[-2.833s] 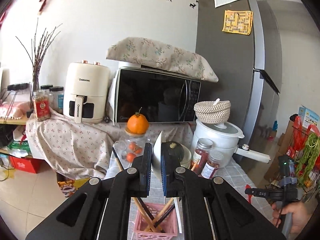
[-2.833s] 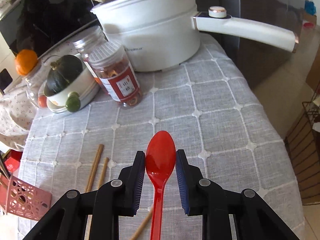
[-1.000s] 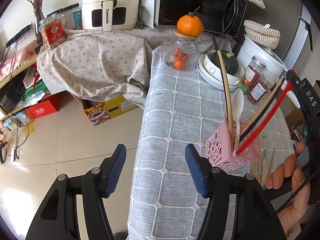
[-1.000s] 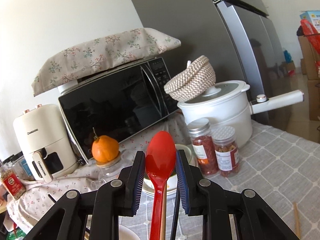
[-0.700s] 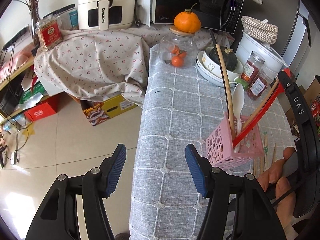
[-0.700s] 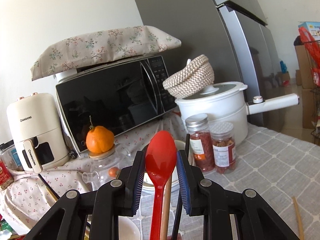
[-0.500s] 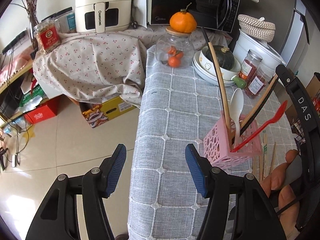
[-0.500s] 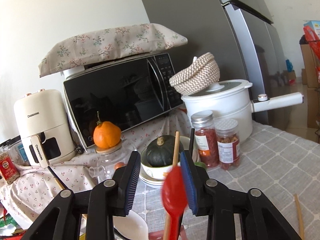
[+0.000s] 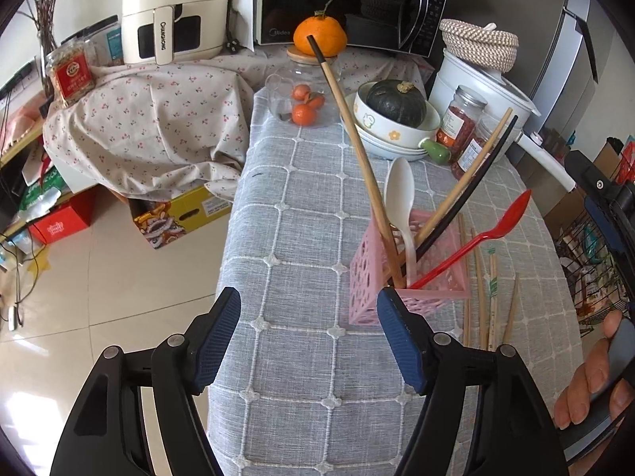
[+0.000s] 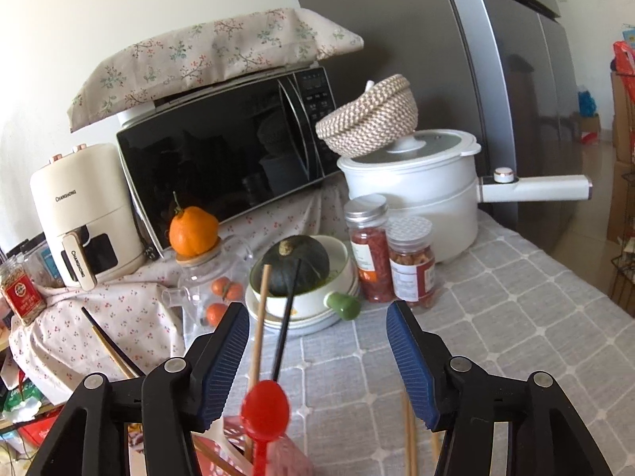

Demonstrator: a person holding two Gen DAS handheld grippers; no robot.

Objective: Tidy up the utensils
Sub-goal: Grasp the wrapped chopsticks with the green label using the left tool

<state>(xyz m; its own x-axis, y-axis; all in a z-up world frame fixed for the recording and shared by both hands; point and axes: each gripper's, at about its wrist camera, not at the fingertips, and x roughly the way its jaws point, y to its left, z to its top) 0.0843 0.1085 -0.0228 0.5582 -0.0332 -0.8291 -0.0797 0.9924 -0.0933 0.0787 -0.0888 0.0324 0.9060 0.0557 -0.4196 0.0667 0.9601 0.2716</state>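
Note:
A pink utensil basket (image 9: 363, 273) stands on the grey checked tablecloth (image 9: 301, 206). In it lean a red spoon (image 9: 496, 230), a white spoon (image 9: 401, 194) and several chopsticks (image 9: 357, 150). More loose chopsticks (image 9: 490, 289) lie to the right of the basket. My left gripper (image 9: 307, 305) hovers near the table's front left corner, its jaws opening with nothing between them. My right gripper (image 10: 317, 317) is above the basket (image 10: 285, 460) and its jaws are opening. The red spoon (image 10: 265, 404) sits low between them, free of both pads.
Behind the basket are stacked bowls with a dark squash (image 9: 397, 97), two spice jars (image 9: 460, 119), a white pot (image 10: 412, 194) with a long handle, and a glass jar (image 9: 301, 91) topped by an orange. The table drops off to tiled floor (image 9: 99, 261) on the left. A hand (image 9: 591, 377) holds the right gripper.
The right gripper's jaws have spread and let go of the red spoon, which dropped and now leans in the pink basket. The left jaws have widened a little.

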